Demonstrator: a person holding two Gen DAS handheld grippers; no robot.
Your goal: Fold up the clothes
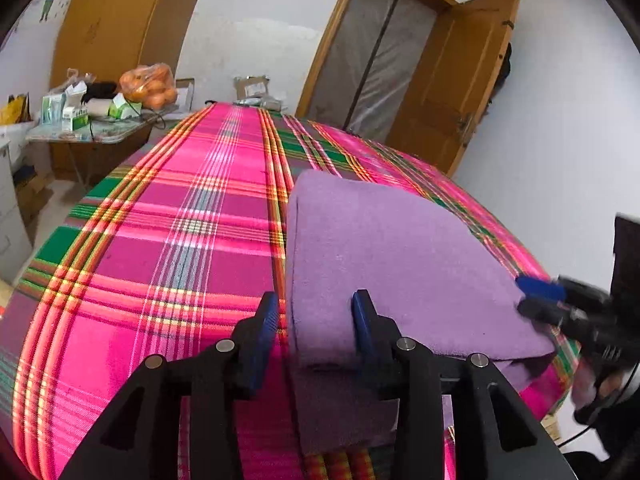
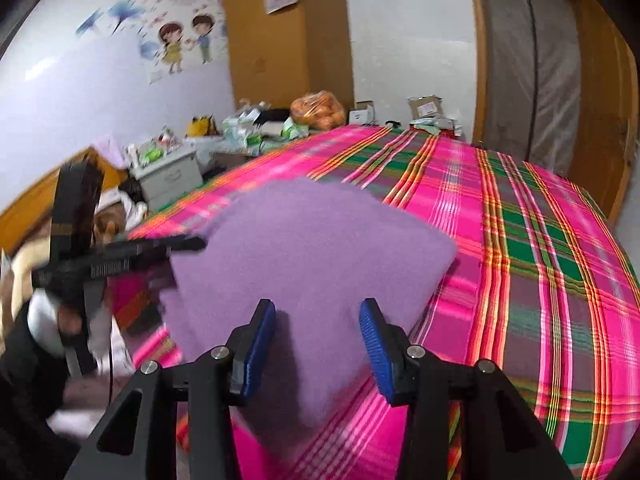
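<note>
Fingers (image 1: 362,314) of left gripper (image 1: 316,312) spread, straddling near-left edge of folded purple cloth (image 1: 392,256) on plaid bed (image 1: 160,220); right gripper (image 2: 318,320) also apart at near corner. Cloth's long axis runs away ahead.

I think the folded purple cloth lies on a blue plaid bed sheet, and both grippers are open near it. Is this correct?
Not quite: the sheet is pink plaid with green and orange stripes, not blue, as the left wrist view shows. The rest holds: the folded purple cloth lies on it, and the left gripper and right gripper are open near it.
</note>
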